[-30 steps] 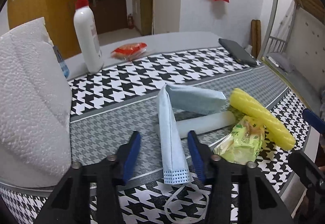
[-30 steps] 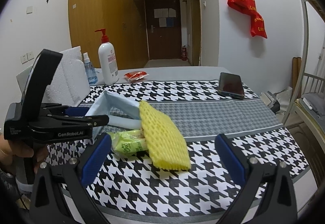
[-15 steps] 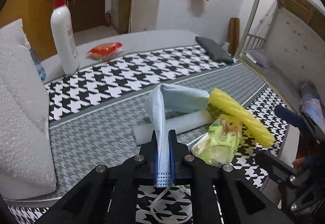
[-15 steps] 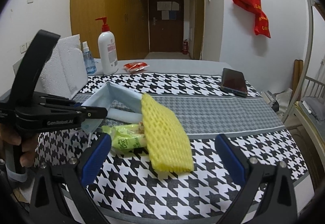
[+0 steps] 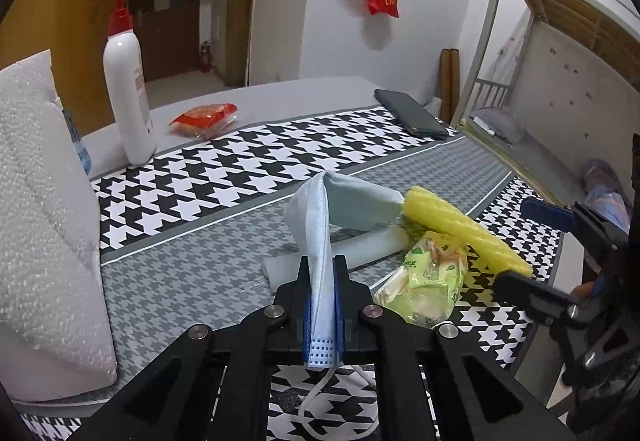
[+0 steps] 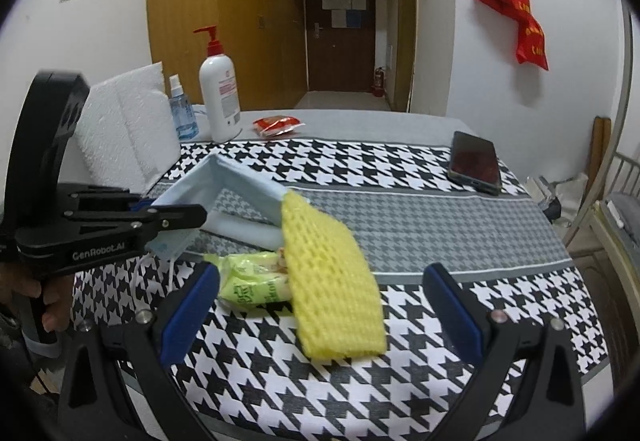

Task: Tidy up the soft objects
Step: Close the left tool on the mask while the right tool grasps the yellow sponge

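The left wrist view sits low and close over the near-left part of the counter (image 5: 168, 281), looking forward and rightward along the left gripper (image 5: 322, 305) toward the bunk bed (image 5: 560, 13). The right wrist view looks from the near edge straight across the counter toward the door (image 6: 340, 29). Both share the face mask (image 5: 320, 241), yellow foam net (image 6: 332, 281), pump bottle (image 6: 219, 97) and phone (image 5: 410, 113), and each catches the other gripper at its edge.

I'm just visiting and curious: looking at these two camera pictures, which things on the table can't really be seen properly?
- Far end of the face mask: in both views it runs behind the yellow foam net.
- White foam strip: partly under the mask and net.
- Green packet: print too small to read; one end is behind the net.
- Spray bottle: in the left wrist view almost wholly hidden by the white foam sheet.
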A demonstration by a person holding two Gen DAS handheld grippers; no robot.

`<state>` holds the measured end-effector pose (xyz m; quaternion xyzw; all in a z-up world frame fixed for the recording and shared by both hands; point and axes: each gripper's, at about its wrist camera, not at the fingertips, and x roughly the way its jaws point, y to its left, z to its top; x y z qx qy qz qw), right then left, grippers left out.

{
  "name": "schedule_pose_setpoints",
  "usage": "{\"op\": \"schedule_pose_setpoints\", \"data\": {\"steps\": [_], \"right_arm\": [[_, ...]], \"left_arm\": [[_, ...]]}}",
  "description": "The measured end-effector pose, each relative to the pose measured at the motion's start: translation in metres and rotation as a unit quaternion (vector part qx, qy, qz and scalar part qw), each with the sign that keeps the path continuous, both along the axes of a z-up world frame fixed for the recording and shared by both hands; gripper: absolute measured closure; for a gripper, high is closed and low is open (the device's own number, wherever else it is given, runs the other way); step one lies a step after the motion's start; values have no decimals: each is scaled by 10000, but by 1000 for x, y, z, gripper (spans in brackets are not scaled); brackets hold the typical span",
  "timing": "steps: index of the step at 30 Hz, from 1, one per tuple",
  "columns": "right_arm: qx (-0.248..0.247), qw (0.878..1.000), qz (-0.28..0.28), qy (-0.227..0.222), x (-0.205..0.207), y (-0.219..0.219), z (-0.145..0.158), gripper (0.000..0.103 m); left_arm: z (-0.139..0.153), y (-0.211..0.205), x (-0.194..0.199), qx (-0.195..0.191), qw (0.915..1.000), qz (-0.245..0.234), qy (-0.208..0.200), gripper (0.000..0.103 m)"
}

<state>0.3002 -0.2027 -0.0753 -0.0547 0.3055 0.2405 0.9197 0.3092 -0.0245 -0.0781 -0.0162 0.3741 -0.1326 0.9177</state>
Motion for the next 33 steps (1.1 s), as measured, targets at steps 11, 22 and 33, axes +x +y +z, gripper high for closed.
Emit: {"op": "schedule_pose_setpoints", "data": {"steps": [11, 22, 33], "right_arm": [[-158, 9992, -10, 357, 6, -12, -12, 39], [-109, 9959, -303, 841, 23, -22, -26, 82], [65, 9963, -429, 747, 19, -32, -10, 89]], "left_arm": [[-3, 1, 3, -38, 9999, 56, 77, 94], [-1, 0, 1, -66, 10000, -14, 46, 94], [6, 0, -5, -155, 9998, -81, -130, 94]]}}
